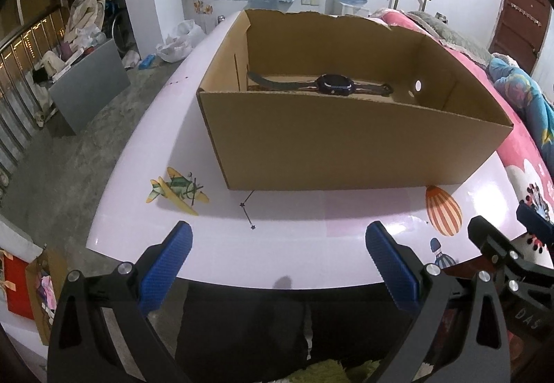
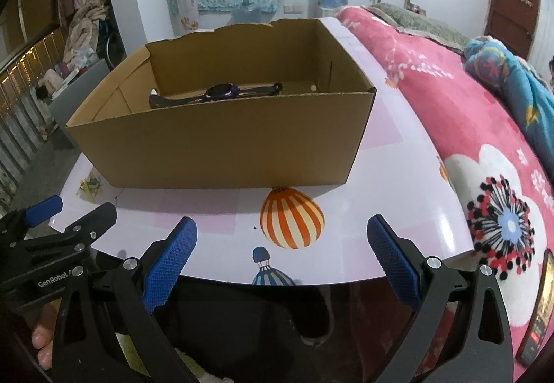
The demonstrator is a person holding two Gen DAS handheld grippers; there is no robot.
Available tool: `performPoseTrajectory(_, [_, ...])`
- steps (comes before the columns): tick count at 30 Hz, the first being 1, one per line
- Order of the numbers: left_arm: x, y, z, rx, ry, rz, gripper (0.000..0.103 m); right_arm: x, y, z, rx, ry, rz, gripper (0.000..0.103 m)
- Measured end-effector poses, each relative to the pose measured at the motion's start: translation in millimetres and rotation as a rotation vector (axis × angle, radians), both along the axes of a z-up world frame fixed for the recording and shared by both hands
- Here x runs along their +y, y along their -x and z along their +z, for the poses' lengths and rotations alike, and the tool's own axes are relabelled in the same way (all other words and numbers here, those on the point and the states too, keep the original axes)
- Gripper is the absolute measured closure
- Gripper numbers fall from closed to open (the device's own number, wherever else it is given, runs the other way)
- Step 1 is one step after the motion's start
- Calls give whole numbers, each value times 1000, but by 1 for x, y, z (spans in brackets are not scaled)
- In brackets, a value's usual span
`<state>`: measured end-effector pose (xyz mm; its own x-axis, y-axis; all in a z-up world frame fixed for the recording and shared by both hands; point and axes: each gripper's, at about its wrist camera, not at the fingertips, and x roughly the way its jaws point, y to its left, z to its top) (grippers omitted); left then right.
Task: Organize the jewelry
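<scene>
Both sets of jaws stand wide, nothing between them. Left gripper (image 1: 278, 241) and right gripper (image 2: 282, 237) hover side by side over the near edge of the tabletop (image 2: 408, 154), blue pads (image 1: 387, 258) ribbed w/ a fine grid, arms black plastic.

Tabletop is glossy, pale pink-white, printed w/ a striped balloon (image 2: 292, 218) and a small plane (image 1: 178, 190). A thin dark chain (image 1: 247, 208) w/ tiny star ends lies just in front of the box (image 1: 346, 147), partly under its near wall. Prob. very light, limp, slippery on the gloss; hard to pinch flat, so best taken at a star end or mid-run w/ pad tips.

Box is plain corrugated card, open top, torn far rim. Inside, near the far wall, a watch (image 1: 334, 84) lies flat: dark rigid case, soft flexible strap. Light; grip across the case, not the strap.

Bed w/ pink fleece blanket (image 2: 467, 126) runs along the tabletop's right edge.
</scene>
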<state>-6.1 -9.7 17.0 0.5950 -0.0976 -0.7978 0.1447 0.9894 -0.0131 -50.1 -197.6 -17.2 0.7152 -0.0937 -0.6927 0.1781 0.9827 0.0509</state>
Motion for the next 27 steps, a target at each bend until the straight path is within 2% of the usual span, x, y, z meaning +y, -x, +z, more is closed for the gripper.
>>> performPoseTrajectory(27, [0, -2, -3, 14, -1, 10, 5, -4, 0, 2, -2, -10, -2, 8])
